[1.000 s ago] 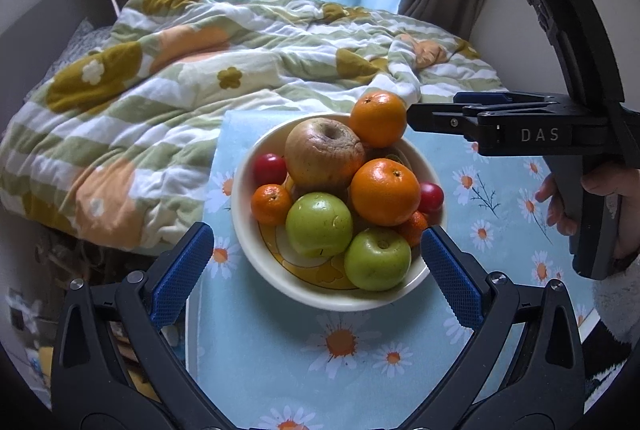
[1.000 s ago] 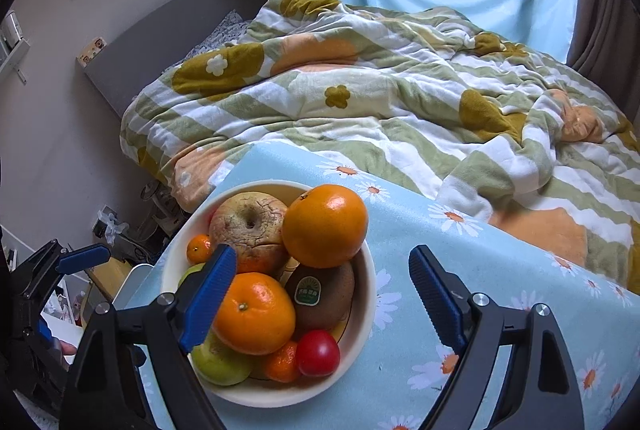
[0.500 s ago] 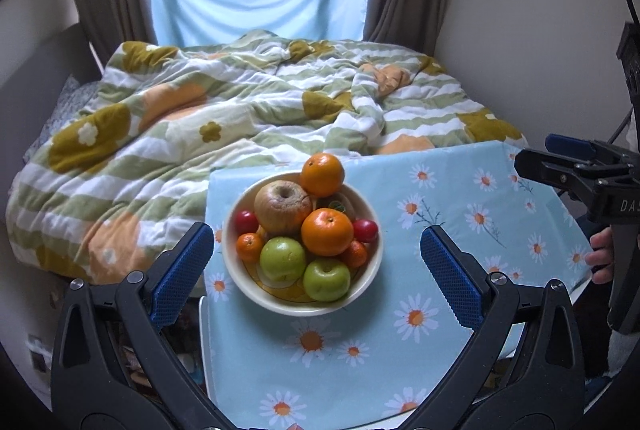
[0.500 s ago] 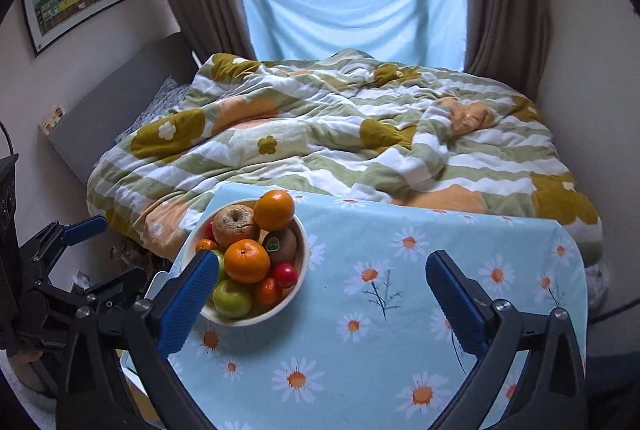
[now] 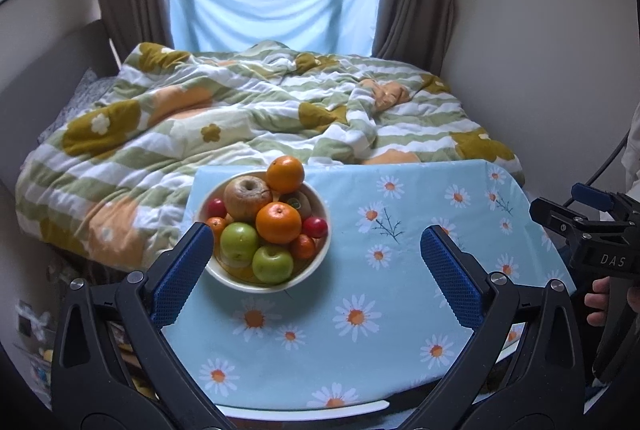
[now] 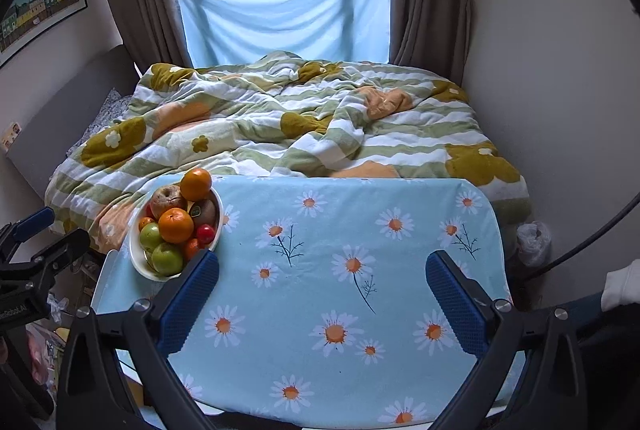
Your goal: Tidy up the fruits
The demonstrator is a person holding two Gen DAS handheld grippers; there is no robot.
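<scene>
A cream bowl [image 5: 320, 204] piled with fruit stands on the left part of the table [image 5: 400, 290] with the blue daisy cloth. It holds oranges [image 5: 278, 222], green apples [image 5: 272, 264], a brownish apple [image 5: 248, 194], a kiwi and small red fruits. My left gripper [image 5: 316, 266] is open and empty, held back above the table's near edge, its left finger beside the bowl. My right gripper [image 6: 322, 288] is open and empty over the table's near middle, with the bowl [image 6: 136, 258] to its left.
A bed with a green, white and orange flowered duvet [image 5: 240, 122] lies right behind the table. Walls close in on the right. A window with a blue cloth and curtains is at the back. Clutter lies on the floor at the left [image 6: 44, 342].
Both grippers have pulled back and up from the bowl, so the whole table now shows. Both stay open and empty. The fruit has not moved.
</scene>
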